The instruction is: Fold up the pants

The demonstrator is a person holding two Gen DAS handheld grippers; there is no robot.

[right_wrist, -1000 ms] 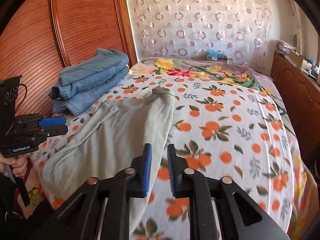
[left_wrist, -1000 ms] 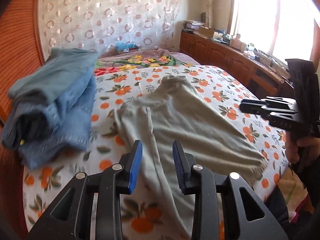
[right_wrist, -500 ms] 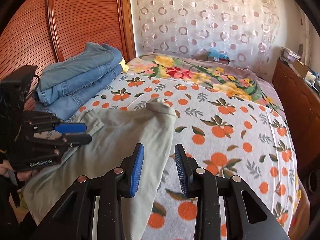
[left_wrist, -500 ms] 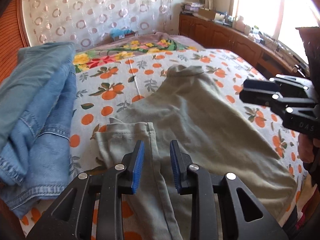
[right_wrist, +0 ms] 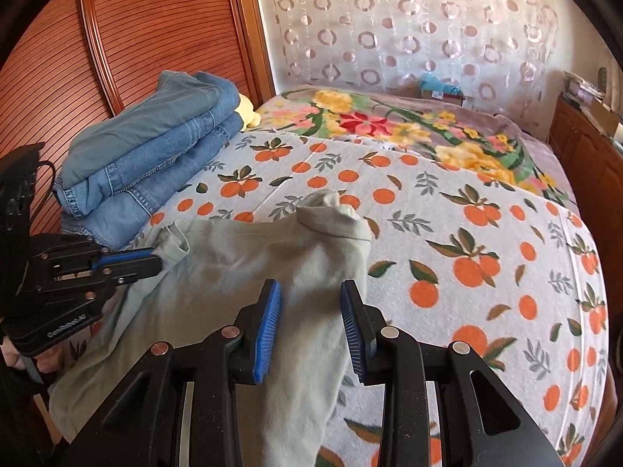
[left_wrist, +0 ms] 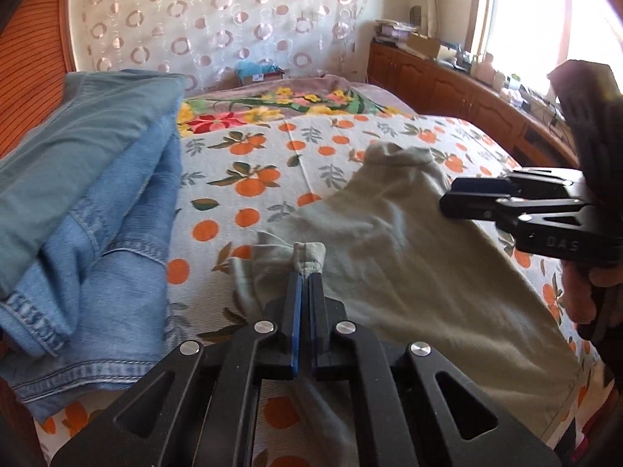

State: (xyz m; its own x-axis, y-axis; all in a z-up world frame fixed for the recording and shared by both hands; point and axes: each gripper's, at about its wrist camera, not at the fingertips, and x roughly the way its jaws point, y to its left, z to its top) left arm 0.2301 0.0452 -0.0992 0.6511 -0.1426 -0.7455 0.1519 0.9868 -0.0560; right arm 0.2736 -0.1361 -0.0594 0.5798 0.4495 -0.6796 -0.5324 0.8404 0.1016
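You have one pair of pale grey-green pants (left_wrist: 393, 268) spread across the near part of the bed (right_wrist: 486, 241), lying aslant from the near edge towards the middle, and one stack of folded jeans (right_wrist: 155, 155) at the bed's left side against the wooden headboard (right_wrist: 155, 27); I count three folded layers in it. A flowered blanket (right_wrist: 389, 124) covers the far end.

Your left gripper (left_wrist: 305, 278) is clamped tight on a hemmed corner of the pants nearest the jeans, with the cloth bunched up between the pads. A second ago those jaws stood apart above the flat cloth, and the corner lay unfolded. Your right gripper (right_wrist: 311, 307) stands partly open over the pants' right-hand edge, nothing pinched between its blue pads (right_wrist: 268, 327); it has spread somewhat since a second ago and come closer over the cloth. The raised fold of the pants (right_wrist: 331, 214) lies just beyond it.

The near end of the pants runs out of view under both grippers. Your right hand (left_wrist: 584, 288) shows only as fingers at the frame's edge, and the cabinet (left_wrist: 447, 85) top by the bright window is too washed out to read.
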